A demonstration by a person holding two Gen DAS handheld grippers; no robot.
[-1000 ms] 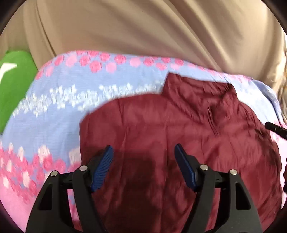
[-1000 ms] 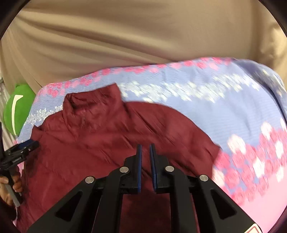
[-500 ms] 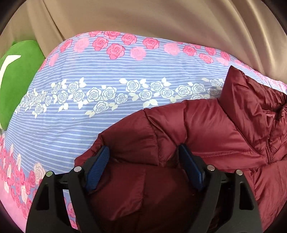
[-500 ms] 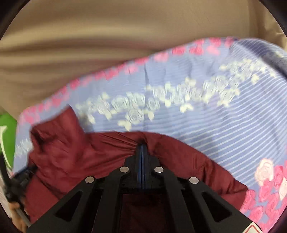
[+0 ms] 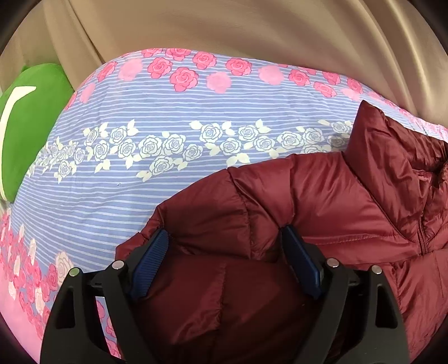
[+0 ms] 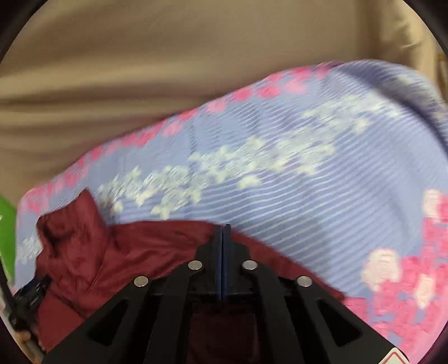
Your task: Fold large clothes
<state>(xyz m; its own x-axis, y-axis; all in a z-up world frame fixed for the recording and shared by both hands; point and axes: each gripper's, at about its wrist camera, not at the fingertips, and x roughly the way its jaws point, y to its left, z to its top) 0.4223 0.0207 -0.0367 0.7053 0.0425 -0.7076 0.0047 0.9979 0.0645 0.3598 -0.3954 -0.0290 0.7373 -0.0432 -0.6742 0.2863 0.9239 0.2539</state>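
Observation:
A dark red puffer jacket [image 5: 322,201] lies on a bed, its collar [image 5: 392,148] standing up at the right. My left gripper [image 5: 224,243] is open, its blue pads on either side of the jacket's left shoulder fold, which bulges up between them. In the right wrist view the jacket [image 6: 126,252] shows at the lower left with its collar [image 6: 70,218]. My right gripper [image 6: 222,232] is shut at the jacket's right shoulder edge; whether cloth is pinched between the pads I cannot tell. The left gripper's tip [image 6: 30,291] shows at the far left.
The bed has a blue striped sheet with pink and white roses [image 5: 182,112], also in the right wrist view [image 6: 308,173]. A green pillow [image 5: 30,123] lies at the far left. A beige curtain [image 5: 252,25] hangs behind the bed.
Both grippers have dropped down to the jacket's shoulders. The right gripper has closed fully. The left gripper stays open with the shoulder fold now between its pads.

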